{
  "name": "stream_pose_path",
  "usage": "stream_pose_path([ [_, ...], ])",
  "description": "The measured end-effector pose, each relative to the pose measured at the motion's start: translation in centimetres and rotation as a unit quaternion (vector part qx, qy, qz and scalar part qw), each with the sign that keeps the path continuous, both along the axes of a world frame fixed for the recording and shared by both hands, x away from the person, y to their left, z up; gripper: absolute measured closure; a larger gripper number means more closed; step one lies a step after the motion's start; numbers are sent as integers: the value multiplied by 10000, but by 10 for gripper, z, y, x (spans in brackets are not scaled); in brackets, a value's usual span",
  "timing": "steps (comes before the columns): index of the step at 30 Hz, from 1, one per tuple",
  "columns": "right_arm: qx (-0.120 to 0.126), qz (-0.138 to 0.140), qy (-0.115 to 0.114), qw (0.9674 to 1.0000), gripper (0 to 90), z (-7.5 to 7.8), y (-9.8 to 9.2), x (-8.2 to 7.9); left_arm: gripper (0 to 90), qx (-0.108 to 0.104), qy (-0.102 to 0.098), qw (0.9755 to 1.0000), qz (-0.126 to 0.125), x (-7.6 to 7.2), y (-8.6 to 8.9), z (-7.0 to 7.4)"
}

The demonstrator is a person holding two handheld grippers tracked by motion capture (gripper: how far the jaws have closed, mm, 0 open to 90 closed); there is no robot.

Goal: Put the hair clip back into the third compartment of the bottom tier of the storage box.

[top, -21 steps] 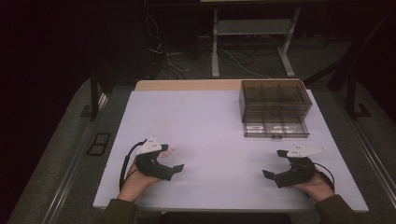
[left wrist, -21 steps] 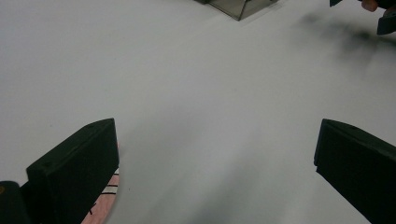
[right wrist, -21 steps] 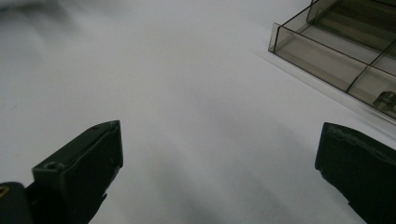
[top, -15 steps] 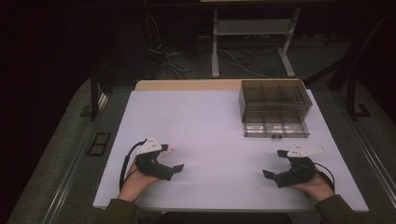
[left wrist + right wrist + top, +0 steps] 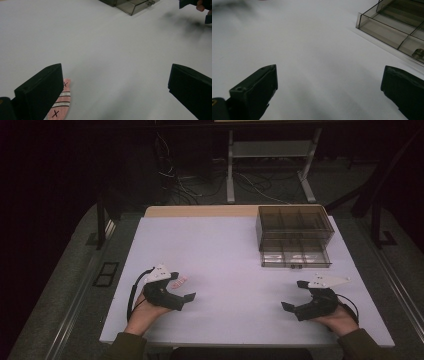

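Grippers low in the frame: left gripper (image 5: 181, 289) and right gripper (image 5: 295, 295) rest on the white bench (image 5: 230, 255), fingers spread wide, gripping nothing. Pink strip (image 5: 178, 281) lies lower left, just beside the left fingers (image 5: 42, 90); the smoky drawer box (image 5: 294, 236) stands upper right.

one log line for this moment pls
left gripper: open, beside pink strip | right gripper: open, empty | drawer box: far right, drawer out

overhead forward-down; two low claw views
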State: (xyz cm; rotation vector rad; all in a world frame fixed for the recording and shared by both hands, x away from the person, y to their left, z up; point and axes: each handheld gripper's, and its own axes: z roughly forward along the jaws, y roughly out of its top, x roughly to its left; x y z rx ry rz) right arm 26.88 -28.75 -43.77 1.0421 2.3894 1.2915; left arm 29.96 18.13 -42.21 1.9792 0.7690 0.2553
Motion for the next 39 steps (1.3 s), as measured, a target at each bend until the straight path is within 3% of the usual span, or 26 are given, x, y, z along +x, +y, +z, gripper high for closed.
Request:
stream_pose_path([
  [15,-1,-42,8,10000,2,-1,-2,-1,0,-208,56,9997,76,12,5,2],
  [39,-5,-74,34,10000,2,-1,-2,0,25,-140,-27,9996,234,37,5,6],
])
